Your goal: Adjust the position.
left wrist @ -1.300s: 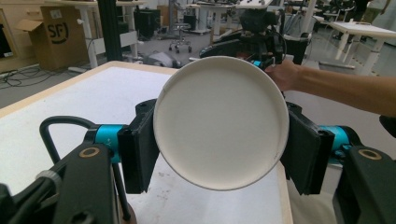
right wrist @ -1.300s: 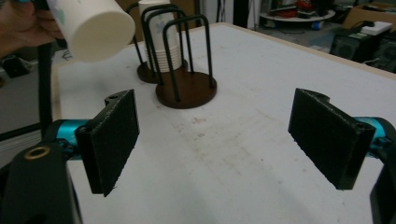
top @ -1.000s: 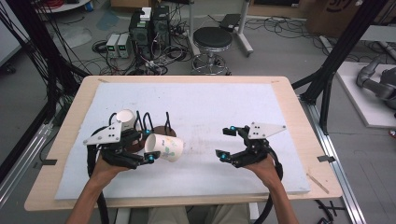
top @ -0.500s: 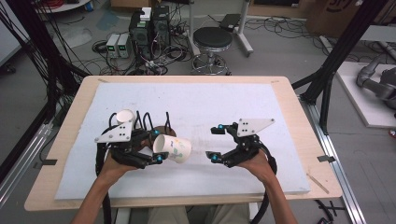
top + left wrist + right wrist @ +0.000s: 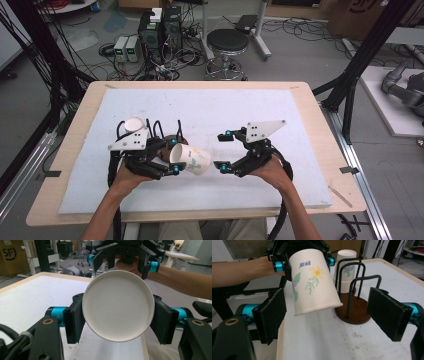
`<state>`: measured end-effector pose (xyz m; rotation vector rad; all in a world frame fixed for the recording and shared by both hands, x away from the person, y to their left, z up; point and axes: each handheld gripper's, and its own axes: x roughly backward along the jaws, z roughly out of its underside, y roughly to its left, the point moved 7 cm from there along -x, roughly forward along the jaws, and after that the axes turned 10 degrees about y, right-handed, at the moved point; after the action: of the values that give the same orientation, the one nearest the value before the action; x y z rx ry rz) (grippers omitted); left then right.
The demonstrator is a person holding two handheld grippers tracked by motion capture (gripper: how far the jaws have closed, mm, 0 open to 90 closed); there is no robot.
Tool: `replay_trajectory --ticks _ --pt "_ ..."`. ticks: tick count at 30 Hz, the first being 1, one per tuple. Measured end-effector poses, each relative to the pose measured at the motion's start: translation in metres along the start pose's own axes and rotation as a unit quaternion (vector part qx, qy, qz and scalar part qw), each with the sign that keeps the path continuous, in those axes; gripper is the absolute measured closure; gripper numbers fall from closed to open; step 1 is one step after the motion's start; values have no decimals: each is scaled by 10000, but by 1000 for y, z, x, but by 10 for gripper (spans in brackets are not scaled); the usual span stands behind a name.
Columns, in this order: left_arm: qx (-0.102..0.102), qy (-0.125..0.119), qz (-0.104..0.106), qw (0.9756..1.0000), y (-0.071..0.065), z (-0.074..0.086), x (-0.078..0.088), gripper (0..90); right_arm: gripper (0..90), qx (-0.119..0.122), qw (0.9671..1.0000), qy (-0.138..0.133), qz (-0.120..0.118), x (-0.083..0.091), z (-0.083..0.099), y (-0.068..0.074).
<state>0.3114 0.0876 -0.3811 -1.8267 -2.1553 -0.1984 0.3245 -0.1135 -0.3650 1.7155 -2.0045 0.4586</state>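
The left gripper (image 5: 172, 157) is clamping a paper cup (image 5: 191, 160) sideways, already apart from the stack (image 5: 344, 272) on the rack (image 5: 354, 312). The right gripper (image 5: 224, 151), fingers wide and empty, is probably lining up to take it.

Lab: electronics boxes (image 5: 160, 30), floor cables (image 5: 300, 27), black frame struts (image 5: 367, 50)

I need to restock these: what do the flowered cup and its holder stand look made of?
Cup: apparently matte white paper, judging by its thin rolled rim and printed flowers. Stand: black wire loops, likely coated metal, on a brown round base, possibly wood.
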Motion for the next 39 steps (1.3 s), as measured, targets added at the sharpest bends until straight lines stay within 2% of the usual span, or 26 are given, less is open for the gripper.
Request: replay_trajectory --ticks 8,19,34,39 --pt "15 -75 120 9999 0 -5 -5 355 165 200 9995 68 -243 -10 -10 4" --pt "-12 -19 222 9998 -3 -7 -14 355 165 391 9984 154 -374 -20 -17 7" --pt "-47 -28 309 9995 -7 -8 -18 355 166 552 9964 382 -521 -35 -14 14" --pt "-41 -45 338 9994 -8 -8 -17 355 166 515 9964 429 -521 -40 -9 14"
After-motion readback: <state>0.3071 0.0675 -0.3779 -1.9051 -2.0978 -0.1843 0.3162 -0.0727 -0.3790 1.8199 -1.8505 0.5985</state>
